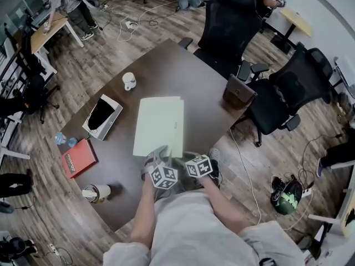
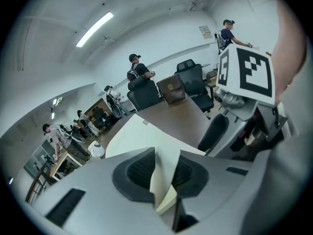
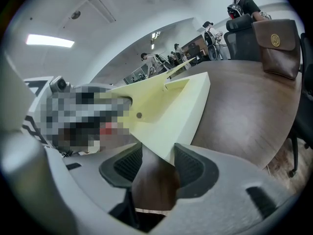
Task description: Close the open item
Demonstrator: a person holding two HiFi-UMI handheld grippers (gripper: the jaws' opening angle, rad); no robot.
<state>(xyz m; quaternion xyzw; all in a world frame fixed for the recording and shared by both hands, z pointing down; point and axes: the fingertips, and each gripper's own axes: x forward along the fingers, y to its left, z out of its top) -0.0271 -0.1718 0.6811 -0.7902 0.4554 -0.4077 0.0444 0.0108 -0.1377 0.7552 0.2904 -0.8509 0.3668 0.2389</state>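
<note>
Folder (image 1: 159, 125) left of brown bag (image 1: 239, 91) on bench (image 1: 183, 71), cover (image 3: 151, 102) part-raised, edge pinched in left hand-held gripper (image 2: 164, 173), right hand-held gripper (image 3: 157, 165) wide, unclamped; closing looks unfinished.

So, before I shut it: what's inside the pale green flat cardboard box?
In the right gripper view, the box shows a pale yellow inner surface with a small dark dot. No contents visible; the rest is covered by its lid.

We can read no word or number: the white lettering on the flat red book (image 1: 79, 158) on the dark brown desk (image 1: 183, 76) is too small, and the paper wall notice (image 2: 205, 32) is blurred.
</note>
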